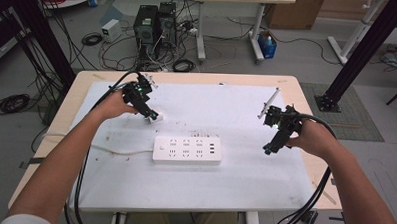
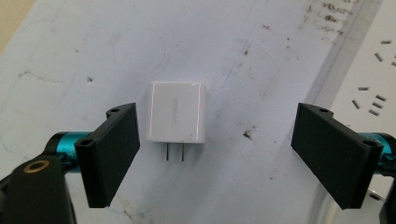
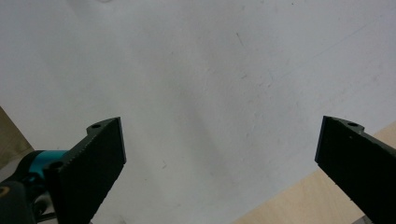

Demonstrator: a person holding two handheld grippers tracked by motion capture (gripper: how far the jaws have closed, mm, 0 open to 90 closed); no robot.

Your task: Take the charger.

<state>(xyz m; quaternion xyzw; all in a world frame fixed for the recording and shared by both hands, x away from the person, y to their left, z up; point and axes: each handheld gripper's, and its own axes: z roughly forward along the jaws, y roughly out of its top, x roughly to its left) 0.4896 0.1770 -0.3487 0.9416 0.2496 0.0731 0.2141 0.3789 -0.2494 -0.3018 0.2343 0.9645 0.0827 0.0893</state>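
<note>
Left gripper [image 2: 215, 154] poised over a white charger plug [image 2: 177, 112] lying flat on the white mat [image 2: 233, 46] of the tabletop [image 1: 307, 103], fingers [image 2: 114, 151] spread wide on either side without touching it; the two prongs point toward the camera. A white power strip [image 1: 187, 150] lies just beside it. Right gripper [image 1: 268, 149], fingers likewise spread and empty, hovers near the mat's right edge, well apart from the plug.
</note>
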